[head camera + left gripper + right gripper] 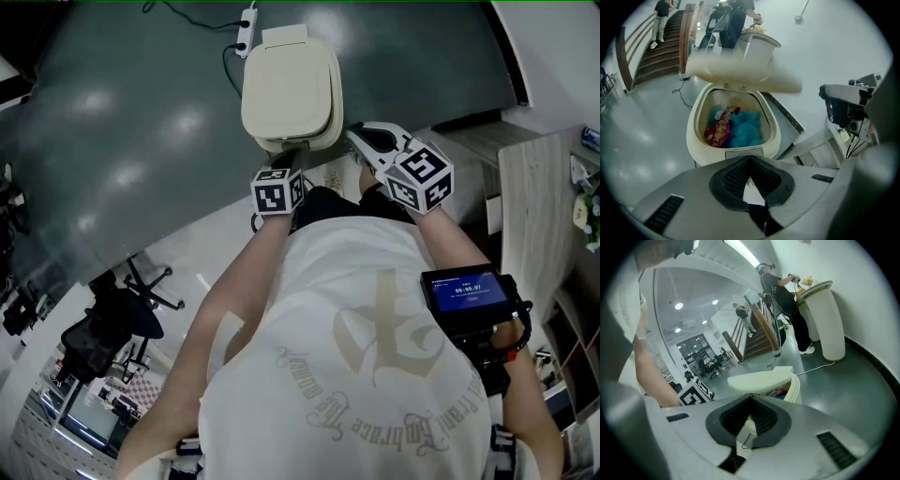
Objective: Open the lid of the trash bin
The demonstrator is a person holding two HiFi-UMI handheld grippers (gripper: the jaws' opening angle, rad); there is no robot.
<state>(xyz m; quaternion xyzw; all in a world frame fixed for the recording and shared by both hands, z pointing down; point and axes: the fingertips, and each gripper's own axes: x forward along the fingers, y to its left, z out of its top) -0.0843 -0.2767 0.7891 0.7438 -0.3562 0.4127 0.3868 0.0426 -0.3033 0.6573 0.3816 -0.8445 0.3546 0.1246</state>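
The cream trash bin (291,141) stands on the dark floor just ahead of me. Its lid (291,89) is lifted part way. In the left gripper view the lid (740,75) hangs tilted above the bin rim (696,136), with blue and red rubbish (736,129) showing inside. My left gripper (292,161) is shut and empty, its tips at the bin's near front edge. My right gripper (373,141) is also shut and empty, just right of the bin and apart from it. From the right gripper view the raised lid (759,379) is seen side-on.
A power strip with its cable (246,28) lies on the floor behind the bin. A tall white pedestal (827,324) with a person (787,301) at it stands by the far wall, beside stairs (661,51). Wooden shelving (539,216) is at my right, an office chair (112,319) at my left.
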